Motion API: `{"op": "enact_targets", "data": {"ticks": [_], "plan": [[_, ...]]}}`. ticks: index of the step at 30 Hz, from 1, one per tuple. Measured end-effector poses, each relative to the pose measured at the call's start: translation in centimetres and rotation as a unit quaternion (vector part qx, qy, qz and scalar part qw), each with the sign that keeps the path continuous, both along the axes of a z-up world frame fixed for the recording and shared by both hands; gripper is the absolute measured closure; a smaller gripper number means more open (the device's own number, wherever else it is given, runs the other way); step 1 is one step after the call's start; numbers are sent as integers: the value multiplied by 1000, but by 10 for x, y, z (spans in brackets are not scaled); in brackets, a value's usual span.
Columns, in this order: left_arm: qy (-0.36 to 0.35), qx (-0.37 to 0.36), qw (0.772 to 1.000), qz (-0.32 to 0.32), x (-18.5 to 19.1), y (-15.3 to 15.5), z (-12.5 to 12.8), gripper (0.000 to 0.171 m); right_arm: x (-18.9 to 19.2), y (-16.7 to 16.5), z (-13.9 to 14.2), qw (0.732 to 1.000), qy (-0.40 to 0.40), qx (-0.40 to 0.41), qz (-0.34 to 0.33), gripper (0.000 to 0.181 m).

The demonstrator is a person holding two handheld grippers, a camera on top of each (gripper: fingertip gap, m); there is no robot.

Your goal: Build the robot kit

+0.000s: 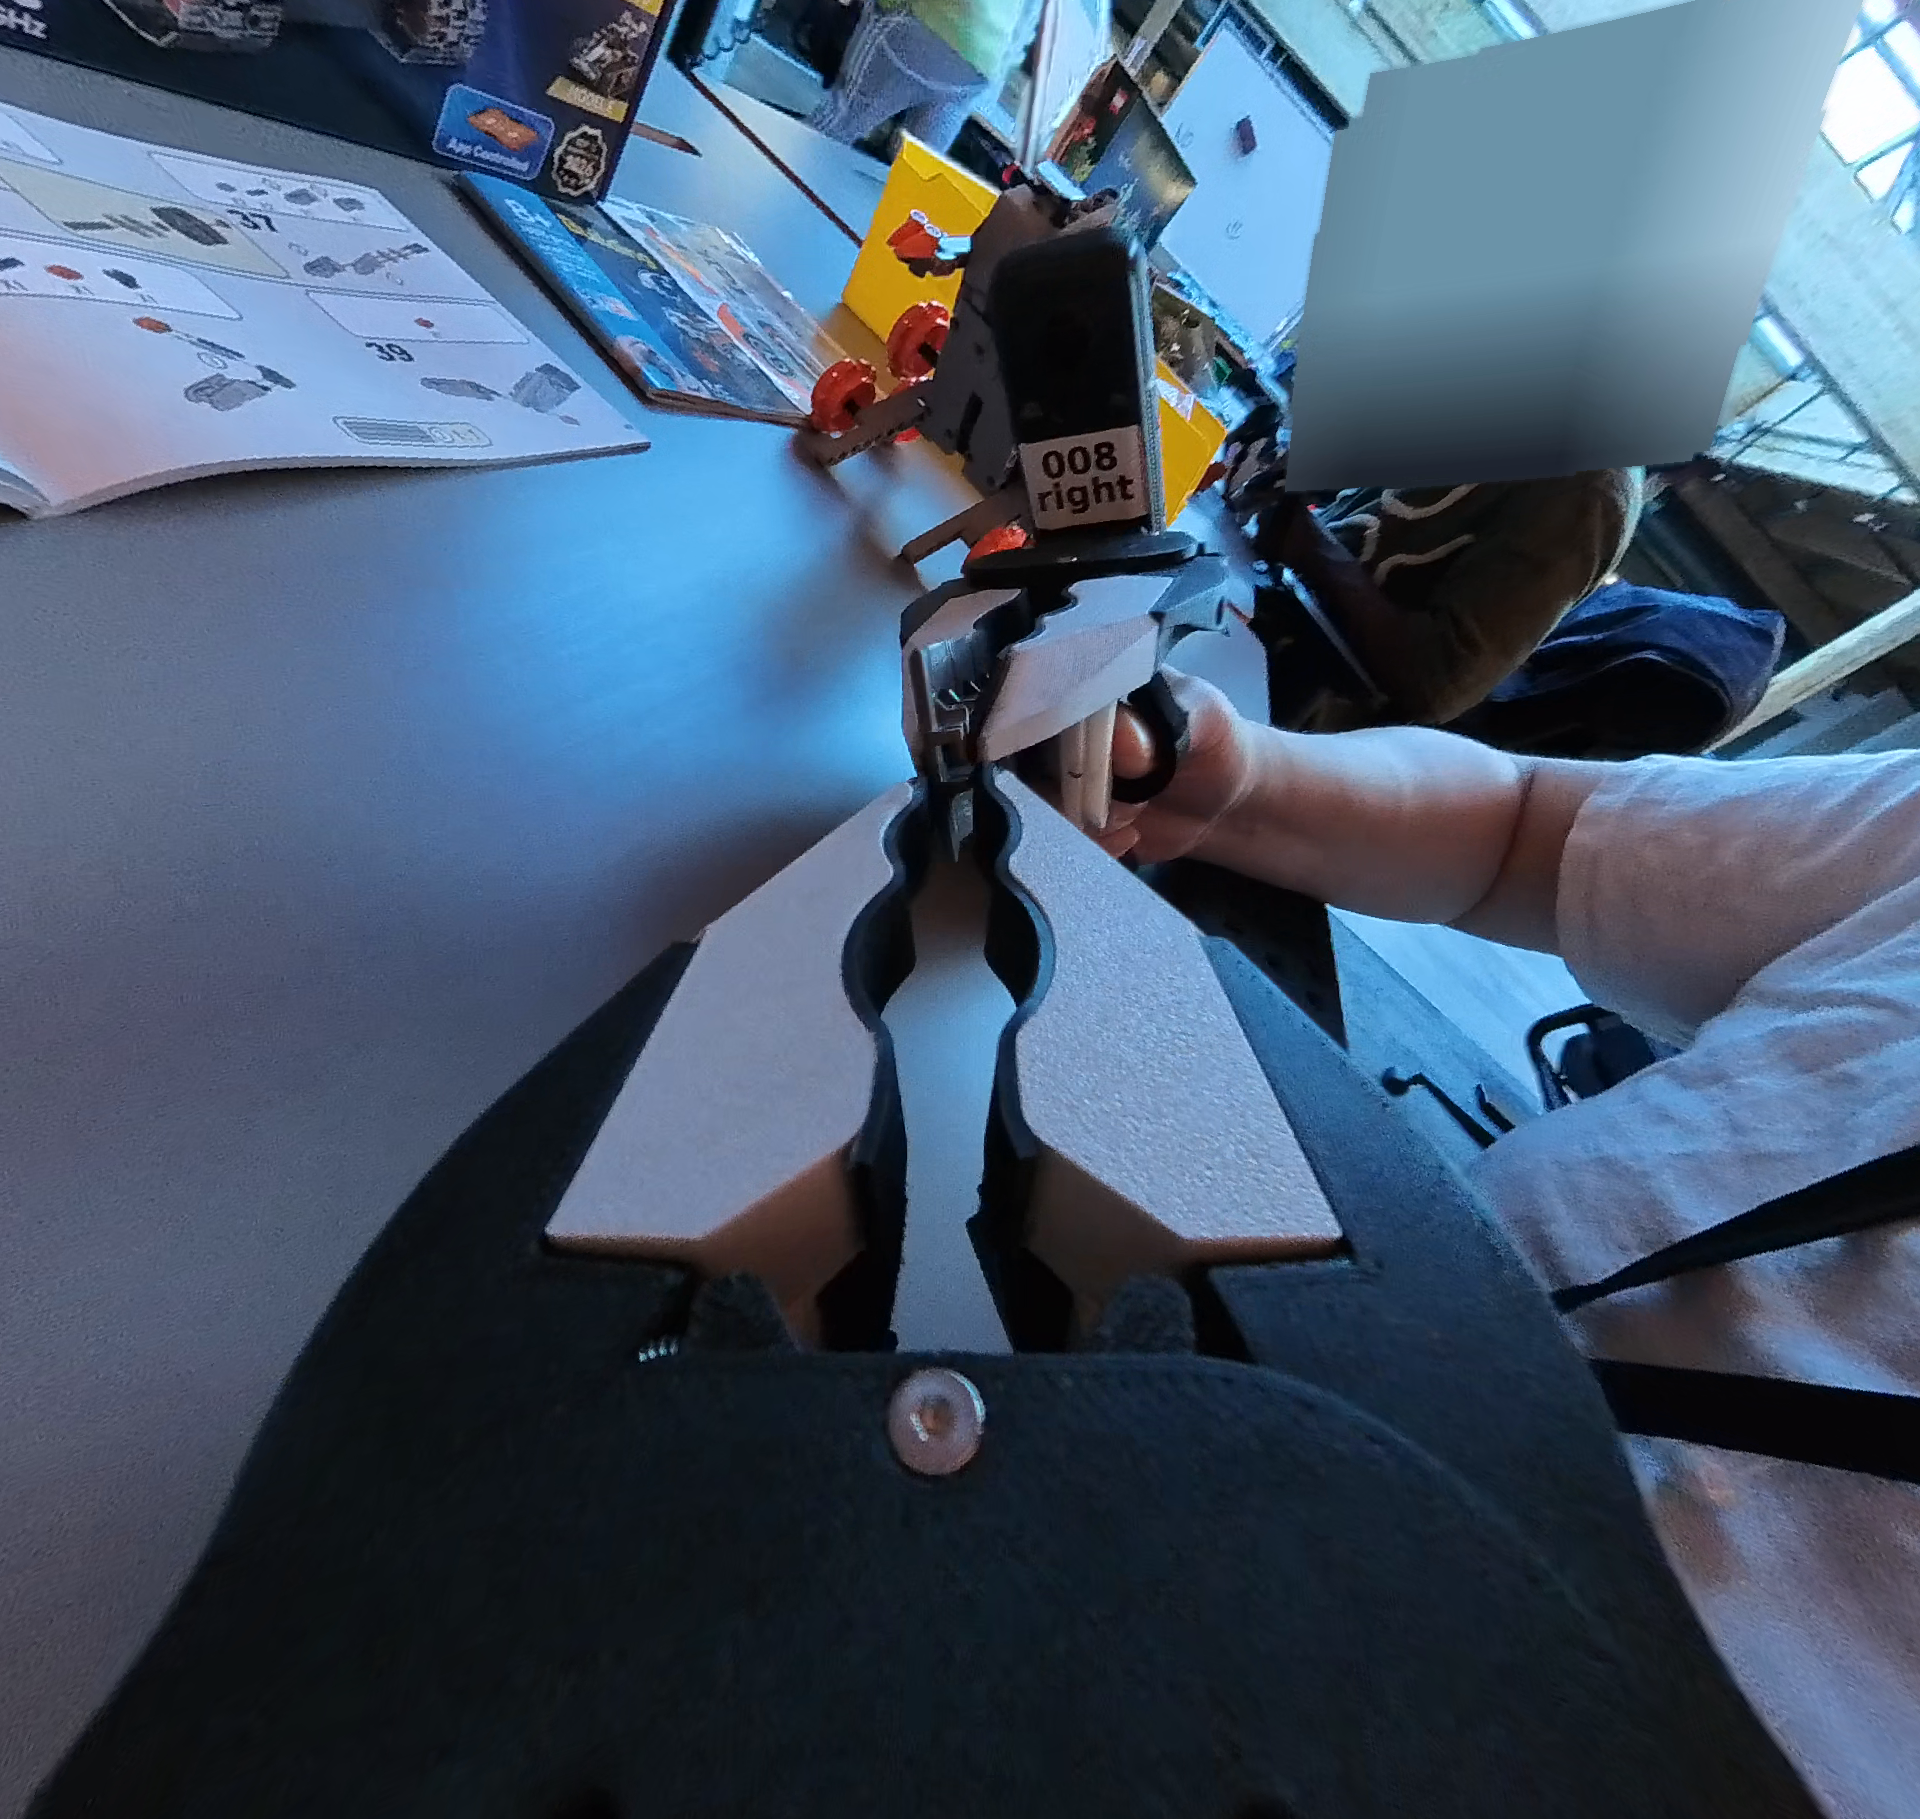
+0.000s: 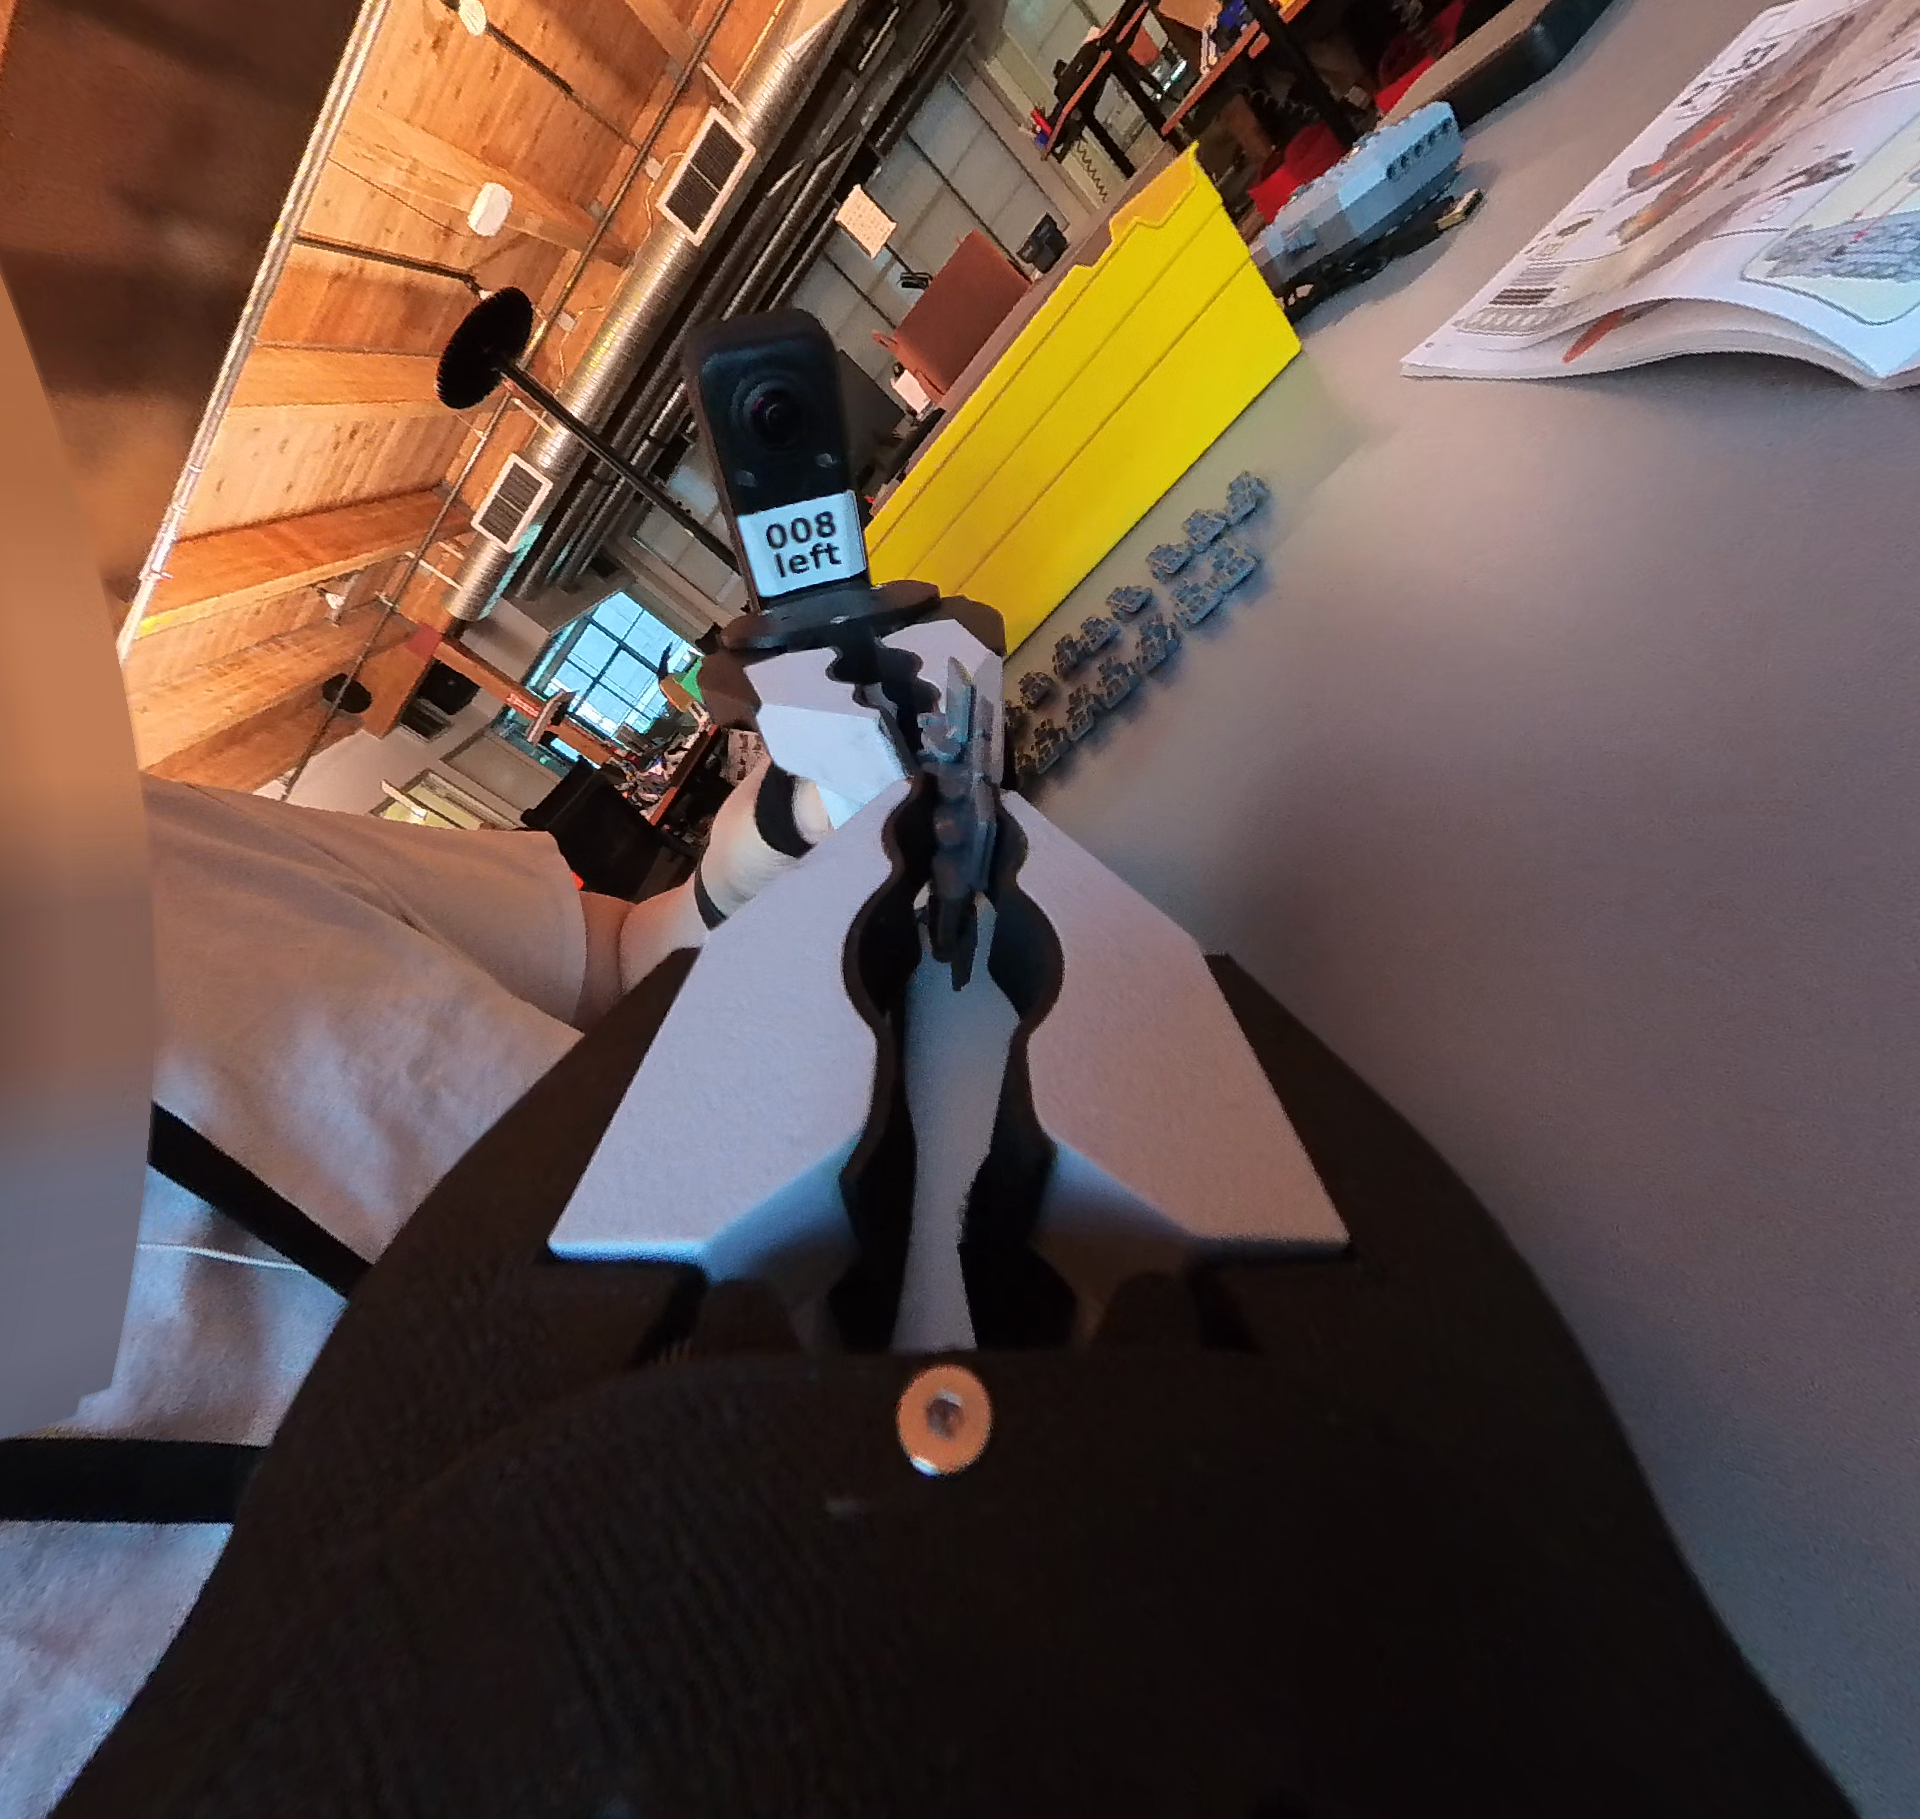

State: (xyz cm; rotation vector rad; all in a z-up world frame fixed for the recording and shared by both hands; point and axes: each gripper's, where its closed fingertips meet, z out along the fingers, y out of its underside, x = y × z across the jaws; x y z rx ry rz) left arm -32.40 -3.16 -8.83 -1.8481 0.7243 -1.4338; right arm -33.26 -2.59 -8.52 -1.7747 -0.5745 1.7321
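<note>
**Two grippers meet tip to tip on a small grey toy-brick piece**

The left gripper (image 1: 951,813) has its fingers drawn in narrow, pinching the dark end of a small grey brick assembly (image 1: 948,720) at their tips. The right gripper (image 2: 961,834) faces it head on, its fingers likewise close together and clamped on the same grey brick assembly (image 2: 961,803), so the piece is held between both pairs of tips above the grey table (image 1: 364,730). A hand (image 1: 1174,782) grips the handle of the right gripper.

Taking the grey brick assembly as the landmark: beyond it in the left wrist view stand a partly built dark model with orange wheels (image 1: 914,367) and a yellow box (image 1: 914,231); well off to its left lies an open instruction booklet (image 1: 260,315), with a dark blue toy box (image 1: 416,34) behind that. In the right wrist view, rows of small grey pieces (image 2: 1153,626) lie on the table just beyond the assembly, near a yellow box (image 2: 1091,398)
</note>
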Motion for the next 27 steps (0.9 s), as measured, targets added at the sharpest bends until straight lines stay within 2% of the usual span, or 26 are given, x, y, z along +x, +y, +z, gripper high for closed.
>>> {"op": "enact_targets", "data": {"ticks": [4,7,10,13,18,20,27], "plan": [[28,25,999,14,-1,2,-3,166,-1,1,-3,1000,-16,17,-12,176],[4,2,1000,11,-2,0,1,166,-2,-1,0,998,-22,56,-14,176],[28,27,999,20,-2,4,0,165,-2,3,-1,997,-33,73,-20,176],[11,41,999,34,-5,7,8,154,-1,3,-2,995,-45,91,-23,175],[-11,28,999,18,-7,6,12,159,0,1,-3,993,-54,103,-22,175],[2,26,1000,12,-5,5,7,165,-3,-2,-4,993,-58,106,-13,175],[28,30,999,22,-5,4,-1,166,-3,-1,-10,986,-97,134,-22,176]]}}
